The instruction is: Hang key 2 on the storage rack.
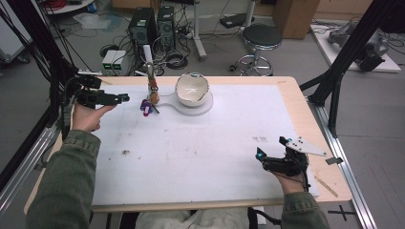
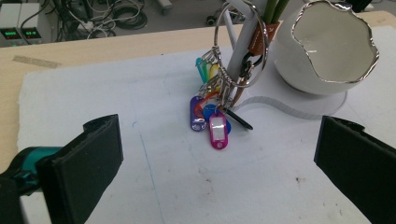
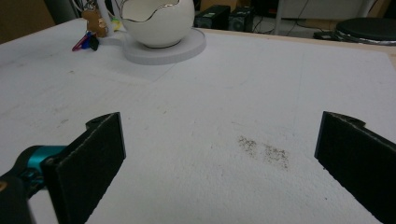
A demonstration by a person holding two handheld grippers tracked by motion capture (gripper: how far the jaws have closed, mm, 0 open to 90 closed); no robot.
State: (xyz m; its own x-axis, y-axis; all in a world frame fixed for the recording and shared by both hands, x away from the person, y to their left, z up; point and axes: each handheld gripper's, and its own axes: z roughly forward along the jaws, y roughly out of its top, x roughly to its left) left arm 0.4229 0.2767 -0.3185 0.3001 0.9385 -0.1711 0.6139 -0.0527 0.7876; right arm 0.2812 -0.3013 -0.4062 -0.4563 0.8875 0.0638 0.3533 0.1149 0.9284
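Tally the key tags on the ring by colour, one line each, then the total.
Purple tag: 1
Pink tag: 1
Blue tag: 1
Teal tag: 1
Yellow tag: 1
Black tag: 1
Total: 6 that can be told apart; others may be hidden behind them.

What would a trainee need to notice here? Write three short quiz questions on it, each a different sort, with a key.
1. True or false: the left hand-held gripper is shut on the bunch of key tags.
2. Multiple choice: the white bowl stands on A) a round white base, B) the bare wood, C) a stool.
3. Fill in: the key tags hang from a metal ____ looped round the upright post.

Key:
1. False; its jaws stand wide apart, short of the tags.
2. A.
3. Ring.
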